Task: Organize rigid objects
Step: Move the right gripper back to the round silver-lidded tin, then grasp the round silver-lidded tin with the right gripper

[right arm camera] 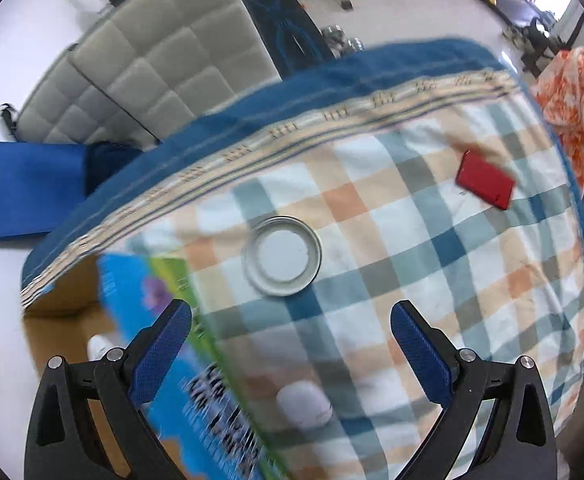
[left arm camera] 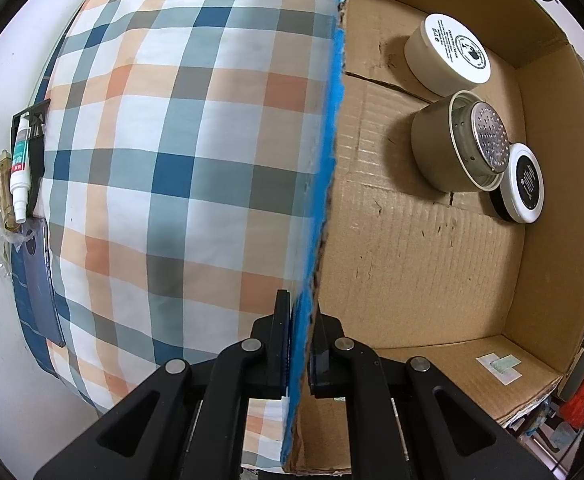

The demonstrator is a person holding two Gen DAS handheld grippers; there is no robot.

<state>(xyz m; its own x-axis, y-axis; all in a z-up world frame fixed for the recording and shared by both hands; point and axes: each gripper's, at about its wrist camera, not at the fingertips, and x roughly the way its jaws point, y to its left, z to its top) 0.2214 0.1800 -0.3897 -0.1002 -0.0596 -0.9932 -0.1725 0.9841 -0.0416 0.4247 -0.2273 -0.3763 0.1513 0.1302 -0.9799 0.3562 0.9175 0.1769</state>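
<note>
While the left gripper (left arm camera: pixel 300 344) points down over the checked cloth (left arm camera: pixel 180 152), its two black fingers (left arm camera: pixel 280 340) are pressed together on the blue-edged wall of the cardboard box (left arm camera: pixel 412 240), one finger on the outer printed face and the other on the brown inner face, so the wall is pinched between the pads with no gap to either side. Inside the box, toward its far corner, lie three round things: a cream jar with a white lid (left arm camera: pixel 448 54), a tin on its side with a perforated metal disc (left arm camera: pixel 464 148) in its mouth, and a small black jar with a white rim (left arm camera: pixel 520 188) that touches the tin. Off the cloth's left edge, a white tube (left arm camera: pixel 19 168) lies against a black holder, and a dark flat case (left arm camera: pixel 40 280) lies below it. From the right wrist view, the right gripper (right arm camera: pixel 292 344) stands wide apart, its blue-padded fingers (right arm camera: pixel 164 352) holding nothing and touching nothing. Between them and farther out, a round metal lid (right arm camera: pixel 282 255) lies flat on the cloth, open side up, well clear of both pads. Nearer the camera, a white rounded object (right arm camera: pixel 304 404) rests on the cloth just beside the box's printed flap (right arm camera: pixel 196 360), which is blurred. A red phone-like slab (right arm camera: pixel 485 184) lies apart on the cloth toward the far right.
</note>
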